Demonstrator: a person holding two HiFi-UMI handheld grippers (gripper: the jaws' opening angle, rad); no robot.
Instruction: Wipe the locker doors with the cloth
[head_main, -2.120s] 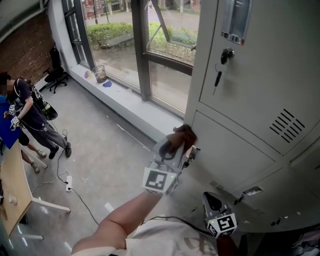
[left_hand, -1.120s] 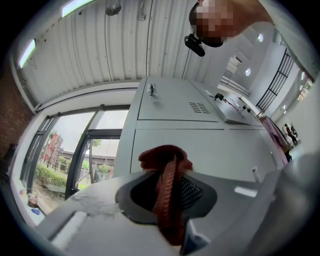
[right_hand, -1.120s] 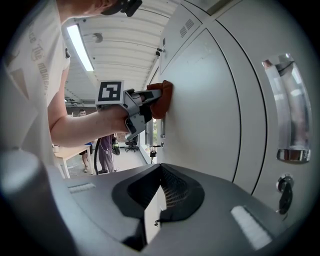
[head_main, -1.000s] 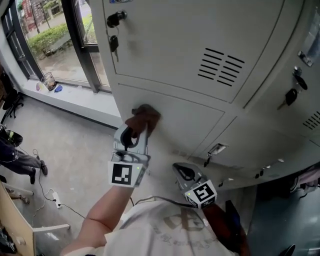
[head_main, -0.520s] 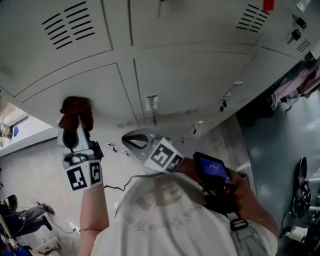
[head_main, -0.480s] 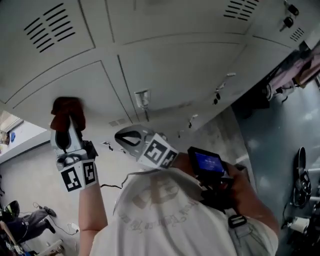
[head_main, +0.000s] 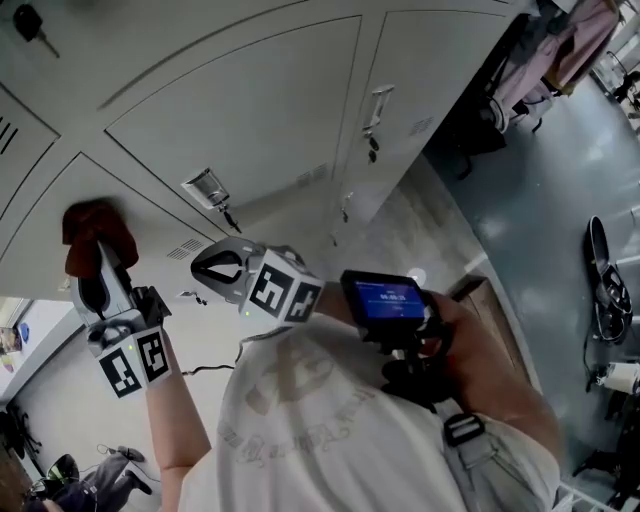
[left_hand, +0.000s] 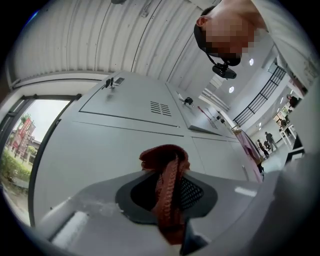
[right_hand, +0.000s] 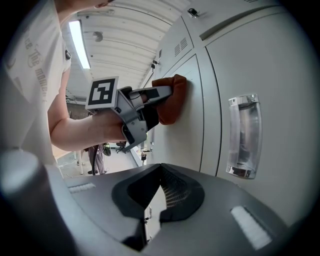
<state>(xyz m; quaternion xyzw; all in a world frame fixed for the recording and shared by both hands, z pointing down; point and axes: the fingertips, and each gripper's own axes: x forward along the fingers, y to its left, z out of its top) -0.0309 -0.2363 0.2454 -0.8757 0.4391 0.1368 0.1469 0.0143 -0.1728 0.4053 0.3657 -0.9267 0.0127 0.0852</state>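
Closest in, below the clear plastic holder (head_main: 207, 188) and against the person's white shirt (head_main: 330, 420), the right gripper (head_main: 208, 272) points at the lockers, its jaws together with nothing between them. Farther out, left of the holder, the left gripper (head_main: 92, 262) has its jaws clamped on the rust-red cloth (head_main: 92, 232). The bunched end of the cloth presses on the grey locker door (right_hand: 185, 140), one door over from the holder.

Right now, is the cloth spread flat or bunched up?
Bunched up. The reddish-brown cloth sits as a wad, pinched between the jaws of the left gripper and pressed against the locker door.
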